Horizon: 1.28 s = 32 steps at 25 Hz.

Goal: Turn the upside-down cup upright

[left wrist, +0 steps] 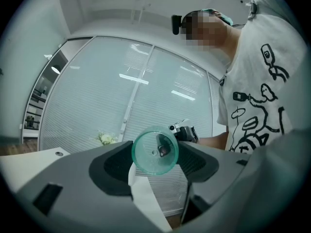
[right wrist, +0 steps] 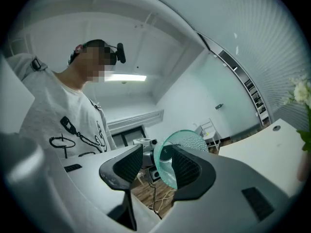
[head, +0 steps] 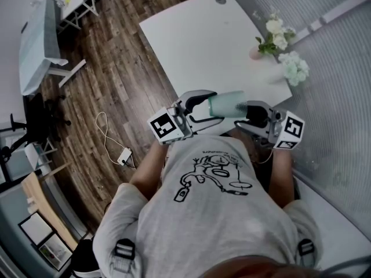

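- A translucent green cup point(head: 228, 104) is held in the air, lying level, in front of the person's chest and just short of the near edge of the white tabletop point(head: 197, 39).
- The cup's closed base is turned toward the left hand-held gripper point(head: 207, 106), and its mouth toward the right hand-held gripper point(head: 247, 112).
- In the left gripper view, the jaws are spread wide and set against both sides of the cup, so the cup is gripped there.
- In the right gripper view, the jaws are seen partly apart. The cup's rim stands between them, close against one pad, and a clear gap is left to the other, so nothing is clamped.
- A small vase of white flowers point(head: 277, 35) is seen at the far right of the tabletop, well apart from the cup.
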{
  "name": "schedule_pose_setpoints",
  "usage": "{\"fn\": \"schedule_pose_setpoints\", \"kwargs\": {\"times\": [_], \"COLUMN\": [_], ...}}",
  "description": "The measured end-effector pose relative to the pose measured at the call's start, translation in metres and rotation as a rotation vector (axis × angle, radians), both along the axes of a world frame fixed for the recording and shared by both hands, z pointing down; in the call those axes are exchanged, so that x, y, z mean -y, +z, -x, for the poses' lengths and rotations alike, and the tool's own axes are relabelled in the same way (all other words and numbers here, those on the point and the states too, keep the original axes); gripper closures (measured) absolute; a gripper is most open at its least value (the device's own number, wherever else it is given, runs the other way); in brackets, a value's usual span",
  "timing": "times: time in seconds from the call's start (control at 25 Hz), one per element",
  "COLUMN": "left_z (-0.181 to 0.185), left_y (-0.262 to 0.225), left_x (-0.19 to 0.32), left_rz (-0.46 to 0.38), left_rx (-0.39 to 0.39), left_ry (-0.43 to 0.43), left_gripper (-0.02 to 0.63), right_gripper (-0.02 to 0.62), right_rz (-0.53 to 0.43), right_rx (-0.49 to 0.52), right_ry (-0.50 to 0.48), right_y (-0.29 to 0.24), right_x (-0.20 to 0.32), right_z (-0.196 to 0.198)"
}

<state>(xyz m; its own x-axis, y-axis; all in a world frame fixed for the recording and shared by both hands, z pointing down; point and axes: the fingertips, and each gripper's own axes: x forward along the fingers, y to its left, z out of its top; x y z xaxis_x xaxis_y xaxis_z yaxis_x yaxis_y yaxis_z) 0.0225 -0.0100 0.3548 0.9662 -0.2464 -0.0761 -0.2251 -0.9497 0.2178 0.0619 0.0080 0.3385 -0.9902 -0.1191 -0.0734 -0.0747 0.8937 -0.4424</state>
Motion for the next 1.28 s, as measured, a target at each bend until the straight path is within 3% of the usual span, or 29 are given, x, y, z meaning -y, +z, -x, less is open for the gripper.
{"fn": "schedule_pose_setpoints", "kwargs": {"times": [0.36,0.72,1.04,1.28], "left_z": [0.004,0.01,0.01,0.012], "left_y": [0.005,0.005,0.01,0.011], "left_x": [0.006,0.006,0.005,0.004], "left_rz": [0.005,0.005,0.015,-0.008], "left_rx": [0.013,0.012,0.017,0.042], "left_ry": [-0.029,-0.04,-0.049,-0.058], "left_gripper": [0.318,0.318,0.318,0.318], "right_gripper": [0.301,0.253,0.232,0.227], "right_rz": [-0.154,-0.312,-0.528,-0.713], "right_rx": [-0.263,-0.439,-0.67,-0.897], "right_ry": [0.128,0.262,0.293,0.277], "right_y": [0.019,0.017,0.019,0.025], "right_x": [0.015,0.025,0.025,0.019], "right_z": [0.011,0.009,0.006,0.013]}}
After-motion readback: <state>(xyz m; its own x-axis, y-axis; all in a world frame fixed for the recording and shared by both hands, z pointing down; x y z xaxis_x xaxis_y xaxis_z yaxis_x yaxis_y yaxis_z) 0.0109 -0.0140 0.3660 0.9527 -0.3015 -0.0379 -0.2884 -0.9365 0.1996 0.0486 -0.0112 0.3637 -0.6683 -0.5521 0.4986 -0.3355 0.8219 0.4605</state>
